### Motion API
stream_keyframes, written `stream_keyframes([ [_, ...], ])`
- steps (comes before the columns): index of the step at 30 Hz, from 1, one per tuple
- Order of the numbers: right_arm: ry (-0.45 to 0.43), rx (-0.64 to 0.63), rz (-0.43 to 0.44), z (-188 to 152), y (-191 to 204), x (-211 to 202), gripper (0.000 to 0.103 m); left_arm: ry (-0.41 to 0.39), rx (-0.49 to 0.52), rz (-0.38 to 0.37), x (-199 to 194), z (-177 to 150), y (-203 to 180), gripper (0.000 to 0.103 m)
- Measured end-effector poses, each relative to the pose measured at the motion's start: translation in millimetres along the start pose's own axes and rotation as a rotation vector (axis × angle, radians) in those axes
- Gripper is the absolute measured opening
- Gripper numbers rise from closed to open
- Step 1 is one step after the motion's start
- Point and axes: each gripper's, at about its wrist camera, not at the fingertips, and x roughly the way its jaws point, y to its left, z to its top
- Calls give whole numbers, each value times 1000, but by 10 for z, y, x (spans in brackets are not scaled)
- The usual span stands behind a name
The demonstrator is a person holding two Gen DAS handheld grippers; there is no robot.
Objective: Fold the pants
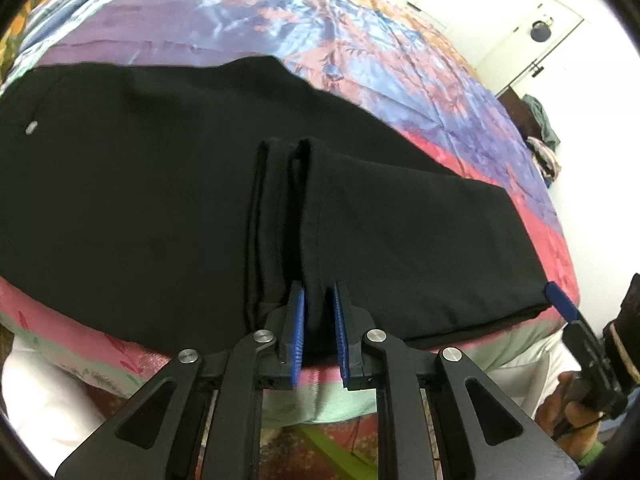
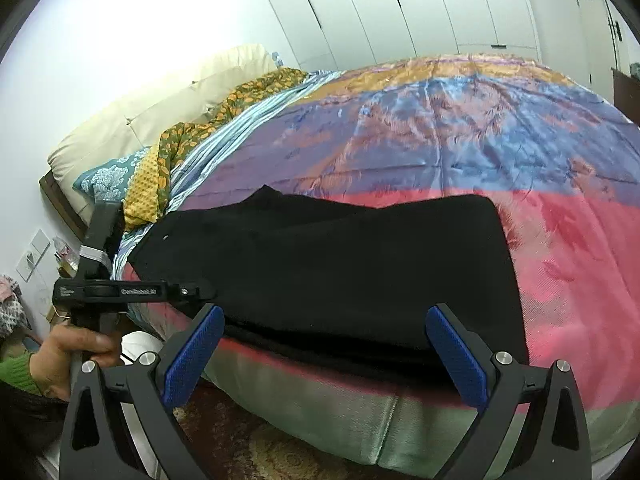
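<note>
Black pants (image 1: 160,208) lie folded along the near edge of the bed, waist with a small silver button (image 1: 31,128) at the left. My left gripper (image 1: 319,300) is shut on a raised pleat of the pants' near edge. My right gripper (image 2: 324,344) is open, its blue pads (image 2: 456,356) on either side of the pants (image 2: 340,264) at the bed's edge, not touching cloth. The right gripper's blue tip (image 1: 560,300) shows at the pants' right corner in the left wrist view. The left gripper's body (image 2: 120,290) shows at the left in the right wrist view.
The bed has a shiny multicoloured cover (image 2: 460,132) with pillows (image 2: 160,120) and a patterned cloth (image 2: 192,136) at its head. White wardrobe doors (image 2: 400,8) stand behind. A patterned rug (image 2: 260,452) lies on the floor below.
</note>
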Motion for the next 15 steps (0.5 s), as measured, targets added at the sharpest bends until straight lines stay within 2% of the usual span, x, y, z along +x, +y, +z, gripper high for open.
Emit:
stream_keyframes([
  [2,-6,-6,1,-9,3,-22,100,-31,11,-3,-121,35,-65,27],
  [3,-8,-3,1,-11,-5,-31,100,-66,15,-10,-214,55,-77,48],
  [4,-8,0,2,-13,-14,-31,100,-86,19,-8,-260,63,-76,64],
  [6,-8,18,7,-12,-44,-19,100,-95,34,14,-254,145,-65,71],
  [8,-7,28,12,-7,-59,-1,100,-13,36,31,-35,248,-19,71],
  [9,-8,28,13,-4,-58,3,100,46,36,41,132,283,7,70],
  [11,-12,24,11,-1,-57,-9,100,105,50,70,319,296,8,64],
  [12,-16,22,10,2,-58,-26,100,86,90,75,330,298,-56,52],
  [13,-25,19,5,5,-69,-53,100,75,121,66,317,303,-122,27],
  [14,-31,18,-3,9,-75,-75,100,67,140,40,294,316,-183,14],
  [15,-42,18,-21,24,-103,-114,100,57,154,1,263,341,-244,10],
])
